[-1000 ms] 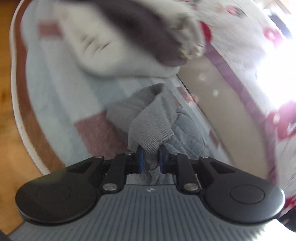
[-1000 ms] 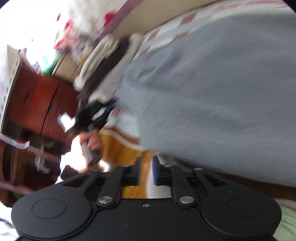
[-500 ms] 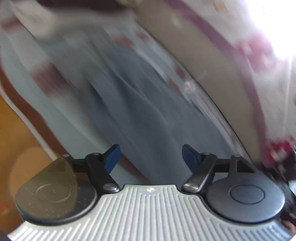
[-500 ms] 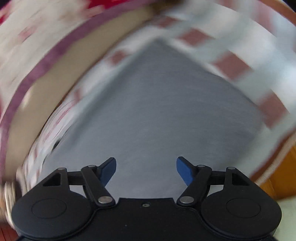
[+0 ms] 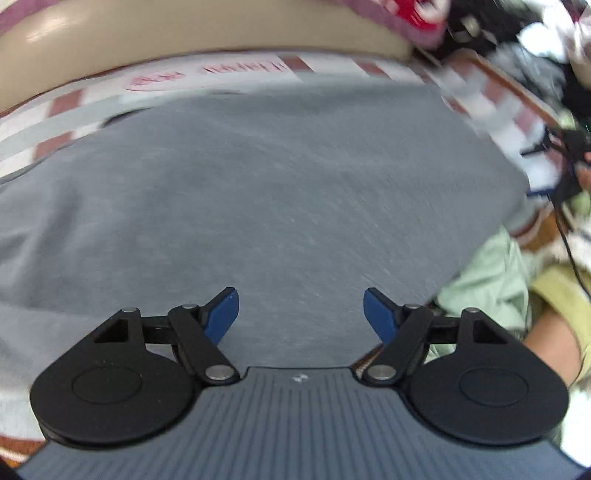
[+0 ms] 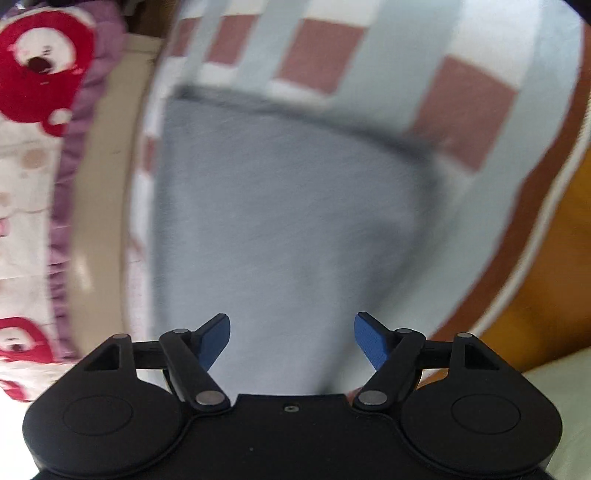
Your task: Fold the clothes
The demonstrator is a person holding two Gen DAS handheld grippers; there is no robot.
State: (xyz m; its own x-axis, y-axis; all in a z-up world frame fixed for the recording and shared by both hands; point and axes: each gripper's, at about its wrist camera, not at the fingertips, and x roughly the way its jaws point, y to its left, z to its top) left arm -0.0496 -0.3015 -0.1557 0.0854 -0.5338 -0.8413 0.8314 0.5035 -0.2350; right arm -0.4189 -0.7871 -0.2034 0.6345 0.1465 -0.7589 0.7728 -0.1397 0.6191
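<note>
A grey knit garment [image 5: 280, 192] lies spread flat on a checked pale-blue, white and dusty-red blanket [image 5: 62, 110]. My left gripper [image 5: 301, 314] hovers over its near part, open, with nothing between the blue pads. In the right wrist view the same grey garment [image 6: 280, 221] stretches away from me, its far straight edge across the checked blanket [image 6: 480, 103]. My right gripper [image 6: 291, 338] is open above the garment's near end, holding nothing.
A beige strip [image 6: 99, 184] and a white quilt with red bear prints [image 6: 40, 66] border the blanket. Orange-brown floor [image 6: 546, 258] shows past the blanket's edge. A person's forearm in a pale green sleeve [image 5: 491, 280] is at the right; dark clutter [image 5: 517, 33] lies far right.
Both grippers let go: one second ago the left was shut on a bunch of grey fabric and the right was shut. Now both are open and the garment lies flat.
</note>
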